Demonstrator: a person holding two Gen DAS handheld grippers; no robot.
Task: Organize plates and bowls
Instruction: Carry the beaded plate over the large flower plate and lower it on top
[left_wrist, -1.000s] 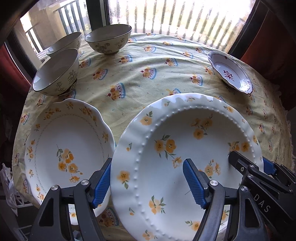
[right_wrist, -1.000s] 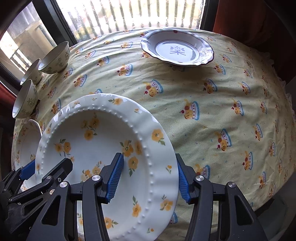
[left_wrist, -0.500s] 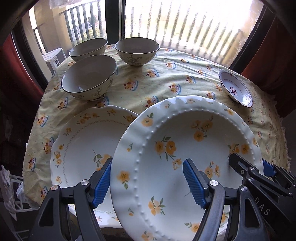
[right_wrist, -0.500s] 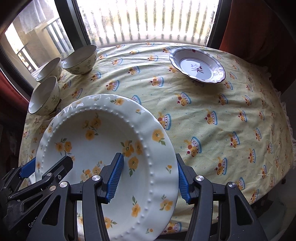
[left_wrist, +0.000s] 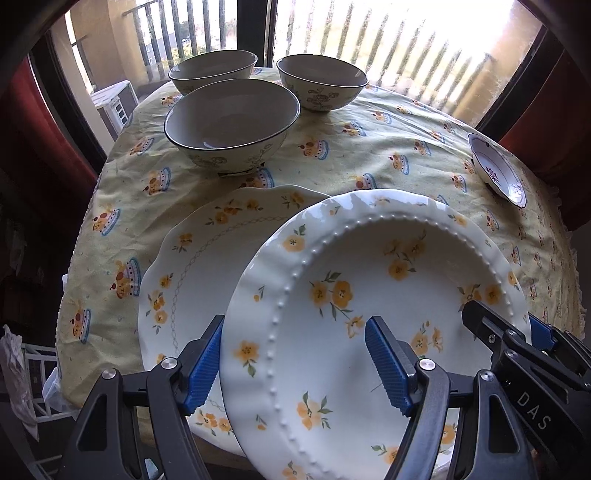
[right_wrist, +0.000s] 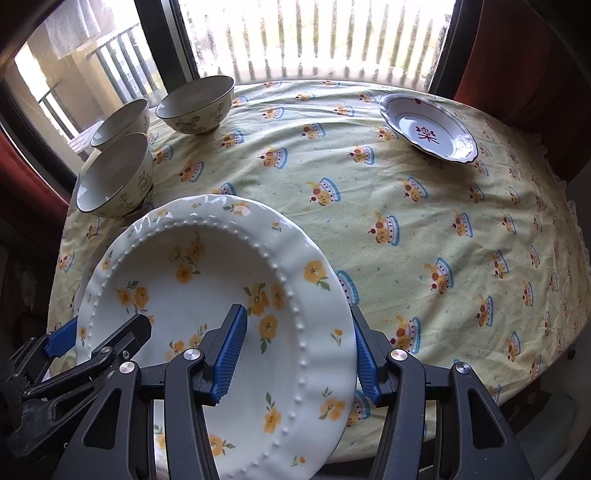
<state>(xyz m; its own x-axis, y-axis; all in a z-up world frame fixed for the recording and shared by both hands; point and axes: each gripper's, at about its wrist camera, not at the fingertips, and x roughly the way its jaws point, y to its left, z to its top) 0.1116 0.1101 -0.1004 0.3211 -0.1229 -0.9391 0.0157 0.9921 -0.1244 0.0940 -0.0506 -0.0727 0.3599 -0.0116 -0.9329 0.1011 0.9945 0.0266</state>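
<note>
You hold one beaded plate (left_wrist: 369, 295) above the near table edge, left gripper (left_wrist: 295, 365) and right gripper (right_wrist: 295, 354) each clamped on its rim. Beneath lies one scalloped plate (left_wrist: 207, 258); three bowls (left_wrist: 232, 118) far left, one small dish (right_wrist: 428, 127) far right.

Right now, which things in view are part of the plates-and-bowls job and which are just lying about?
Job:
- beaded floral plate, gripped by left gripper and right gripper
- scalloped floral plate on the table
- three bowls
- small red-motif dish

Lying about:
- tablecloth
- red curtains
- balcony railing
</note>
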